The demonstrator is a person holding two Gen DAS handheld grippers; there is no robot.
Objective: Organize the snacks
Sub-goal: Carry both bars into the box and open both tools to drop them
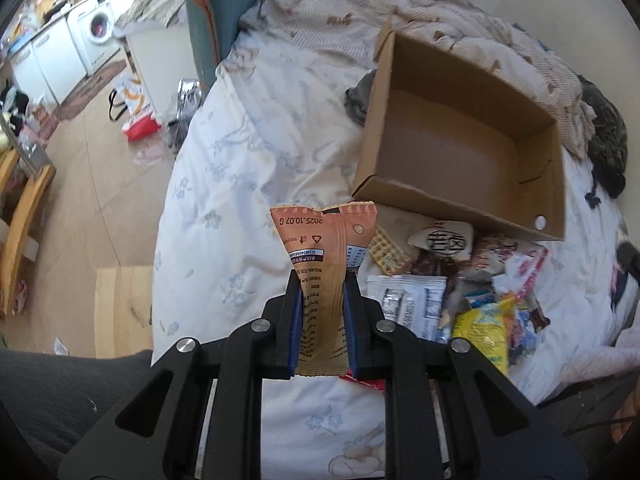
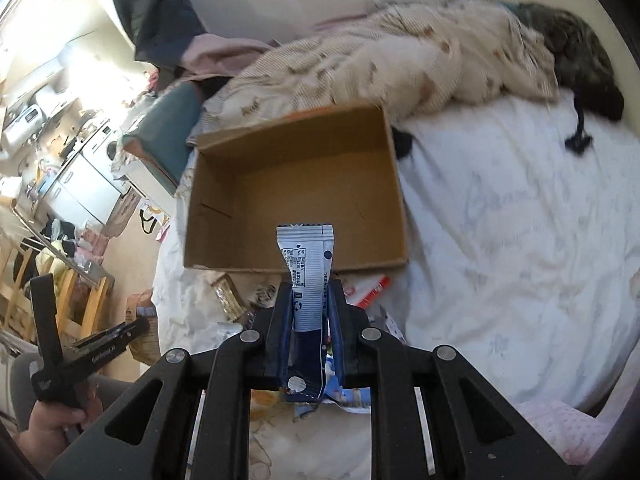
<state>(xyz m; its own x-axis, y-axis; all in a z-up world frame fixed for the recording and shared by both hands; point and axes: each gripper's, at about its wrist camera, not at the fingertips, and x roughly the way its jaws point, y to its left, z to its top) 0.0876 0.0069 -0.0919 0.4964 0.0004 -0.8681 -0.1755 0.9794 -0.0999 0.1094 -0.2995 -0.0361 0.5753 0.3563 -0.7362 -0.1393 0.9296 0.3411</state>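
Observation:
My left gripper (image 1: 322,280) is shut on an orange snack packet (image 1: 324,256) and holds it above the bed, left of the snack pile (image 1: 460,280). An open, empty cardboard box (image 1: 460,140) lies on the bed beyond the pile. My right gripper (image 2: 308,280) is shut on a silver and blue snack packet (image 2: 307,264), held above the pile at the near edge of the box (image 2: 296,184). The hand-held left gripper also shows at the lower left of the right wrist view (image 2: 80,352).
The bed has a white floral sheet (image 1: 248,168) and a crumpled beige quilt (image 2: 380,52) behind the box. A dark furry cat (image 2: 576,48) lies at the far right. The bed's left edge drops to a wooden floor (image 1: 100,184) with bags and clutter.

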